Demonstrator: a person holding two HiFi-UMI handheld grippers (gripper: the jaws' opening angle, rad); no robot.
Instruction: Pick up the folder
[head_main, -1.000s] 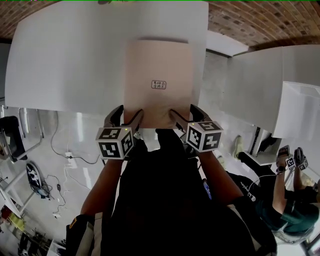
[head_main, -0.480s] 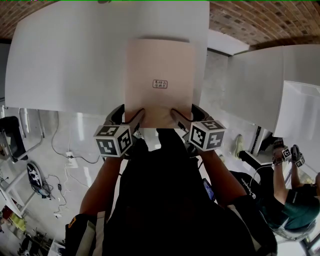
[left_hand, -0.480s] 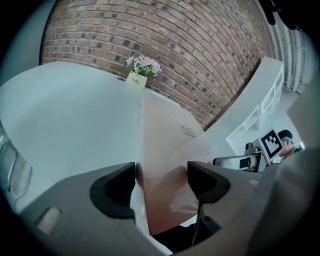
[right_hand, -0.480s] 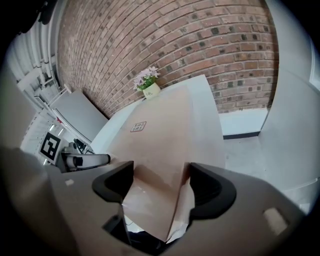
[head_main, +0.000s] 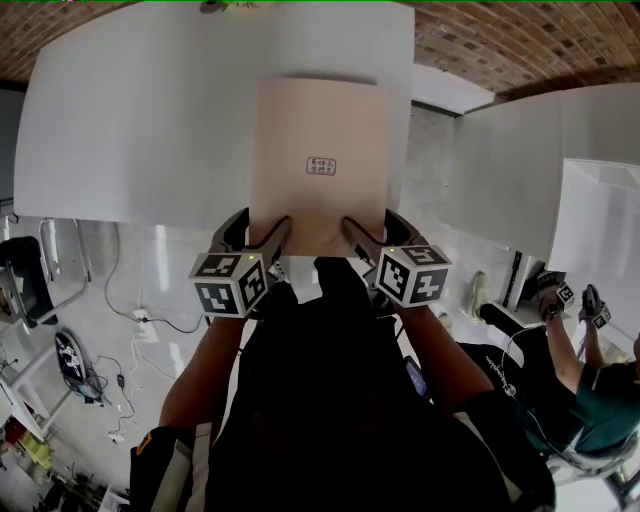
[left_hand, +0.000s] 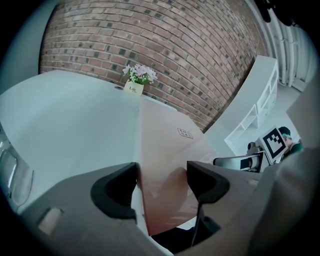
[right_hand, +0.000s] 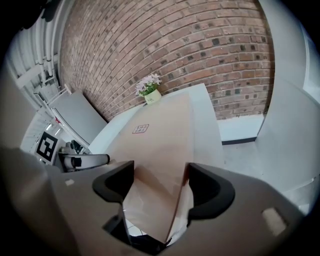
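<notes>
While both pairs of jaws stand apart, I see the left gripper (left_hand: 161, 176) straddling the near left corner of the tan folder (head_main: 318, 150), outer jaw against its edge, and the right gripper (right_hand: 159, 181) set likewise at the near right corner. The folder lies on the white table (head_main: 140, 120), its near end jutting past the edge. A small flower pot (left_hand: 134, 88) stands at the table's far end.

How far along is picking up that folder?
Done: the left gripper and right gripper sit at the near edge of the folder, which overhangs the table. In hand: each has a folder corner between its jaws, which are apart and not clamped. Left: closing and lifting, as the folder lies flat on the table.
</notes>
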